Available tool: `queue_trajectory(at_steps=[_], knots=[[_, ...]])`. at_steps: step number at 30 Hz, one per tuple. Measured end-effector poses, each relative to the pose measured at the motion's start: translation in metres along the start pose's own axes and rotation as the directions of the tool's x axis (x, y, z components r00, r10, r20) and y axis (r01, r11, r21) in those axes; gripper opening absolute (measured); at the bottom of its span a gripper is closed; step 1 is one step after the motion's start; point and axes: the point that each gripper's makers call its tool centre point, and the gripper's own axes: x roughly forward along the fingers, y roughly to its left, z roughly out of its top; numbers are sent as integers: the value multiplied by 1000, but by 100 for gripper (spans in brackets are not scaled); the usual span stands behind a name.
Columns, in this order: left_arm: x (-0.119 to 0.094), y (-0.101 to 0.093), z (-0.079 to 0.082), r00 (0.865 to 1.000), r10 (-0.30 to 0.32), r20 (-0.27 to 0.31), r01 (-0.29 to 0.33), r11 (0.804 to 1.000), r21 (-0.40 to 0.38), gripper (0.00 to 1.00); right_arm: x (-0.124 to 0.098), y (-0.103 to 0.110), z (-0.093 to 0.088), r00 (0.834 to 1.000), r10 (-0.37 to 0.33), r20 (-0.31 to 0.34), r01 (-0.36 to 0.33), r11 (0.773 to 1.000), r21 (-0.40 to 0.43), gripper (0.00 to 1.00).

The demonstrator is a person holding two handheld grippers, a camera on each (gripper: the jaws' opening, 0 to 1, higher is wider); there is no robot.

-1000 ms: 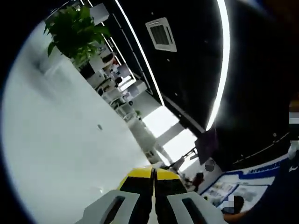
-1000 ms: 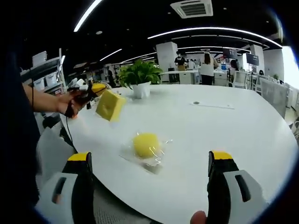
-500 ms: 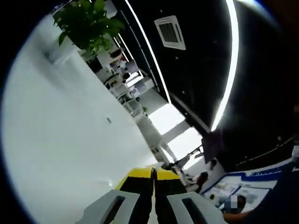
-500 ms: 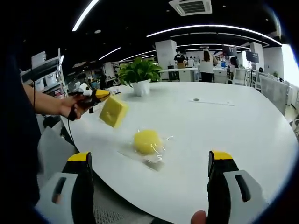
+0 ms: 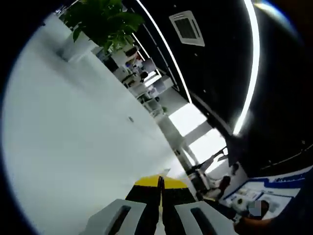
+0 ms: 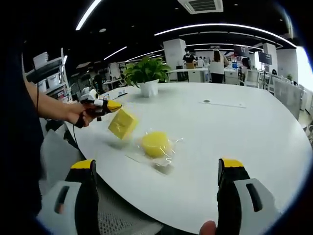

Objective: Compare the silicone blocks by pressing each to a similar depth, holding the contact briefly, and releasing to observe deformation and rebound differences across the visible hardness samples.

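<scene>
The square yellow block hangs from the tip of the left gripper at about ten o'clock in the right gripper view, and it's lower than a second ago, now just above the white table with its shadow right beneath it. Over that second it has come down and in toward the round yellow block, which sits in its crinkled clear wrapper near the table's front edge, just beside the hanging one at its four o'clock. In the left gripper view the yellow-tipped jaws meet with no gap, closed tight, presumably pinching the block's edge, though the block itself isn't visible there; that view has rolled, so the potted plant now sits near twelve o'clock. The right gripper waits with its jaws spread wide at the bottom of its own view, nothing between them. My read: the square sample is about to be set down alongside the round one, so no pressing comparison has started yet.
</scene>
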Motion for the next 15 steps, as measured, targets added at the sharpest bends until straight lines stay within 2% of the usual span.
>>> queue_trajectory(at_steps=[2, 5, 8, 10, 15], knots=[[-1, 10, 0, 999, 42, -3, -42, 999, 27, 0, 0, 0, -1, 1000, 1, -5, -1, 1000, -2, 97], [-2, 14, 1, 998, 58, -8, -57, 996, 69, 0, -1, -1, -2, 1000, -2, -10, 2, 1000, -4, 97], [-4, 27, 3, 994, 111, 0, -109, 982, 153, 0, -1, -1, -3, 1000, -3, -13, 3, 1000, 1, 97], [-6, 40, 0, 984, 175, -2, -174, 978, 112, 0, -1, -1, -4, 1000, -3, -19, 3, 1000, -1, 97], [-7, 59, -1, 973, 229, 11, -229, 968, 98, 0, 2, -1, -6, 1000, 2, -24, -2, 1000, 1, 97]])
